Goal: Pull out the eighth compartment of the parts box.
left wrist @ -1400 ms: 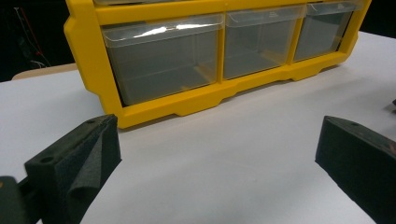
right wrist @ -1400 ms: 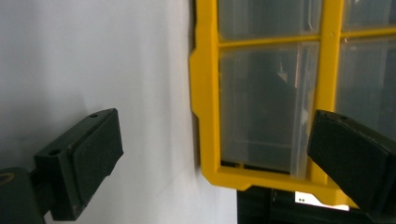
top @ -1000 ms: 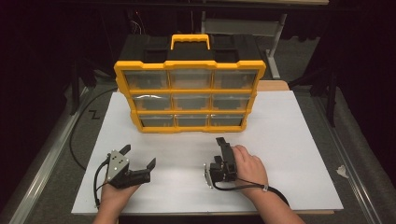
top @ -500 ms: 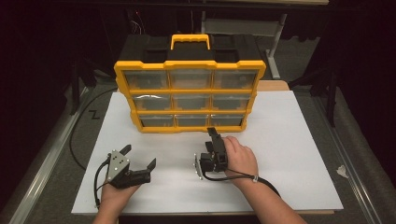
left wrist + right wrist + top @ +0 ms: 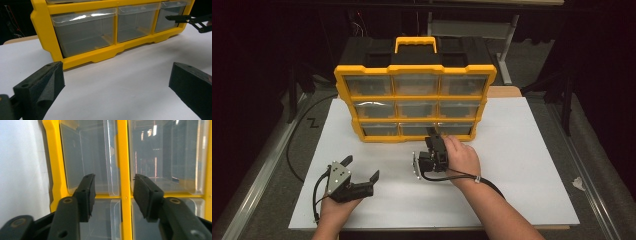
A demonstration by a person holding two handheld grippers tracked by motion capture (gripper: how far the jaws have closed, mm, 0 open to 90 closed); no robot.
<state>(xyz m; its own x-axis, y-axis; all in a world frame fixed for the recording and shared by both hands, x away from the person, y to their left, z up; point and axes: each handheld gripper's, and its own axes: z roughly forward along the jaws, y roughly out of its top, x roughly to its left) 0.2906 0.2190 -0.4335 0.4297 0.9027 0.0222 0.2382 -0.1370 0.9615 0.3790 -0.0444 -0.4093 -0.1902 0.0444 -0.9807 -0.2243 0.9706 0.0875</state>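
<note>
Standing upright at the far middle of a white board on the table, a yellow drawer cabinet with a black top and a yellow carry handle shows three rows of three clear plastic drawers. A person's right hand holds the right gripper at the foot of the cabinet, its tips up against the bottom row near the middle and right drawers. In the right gripper view its black jaws stand partly apart, a narrow gap between them, on either side of a yellow divider that separates two clear drawers; whether the pads touch the drawer fronts cannot be told. Nothing is held between them. The left gripper rests low near the front left of the board in the person's left hand, well apart from the cabinet, jaws spread wide and empty. The left gripper view looks across bare white board toward the cabinet's bottom row of drawers, with the right gripper's tips at the far right drawer.
</note>
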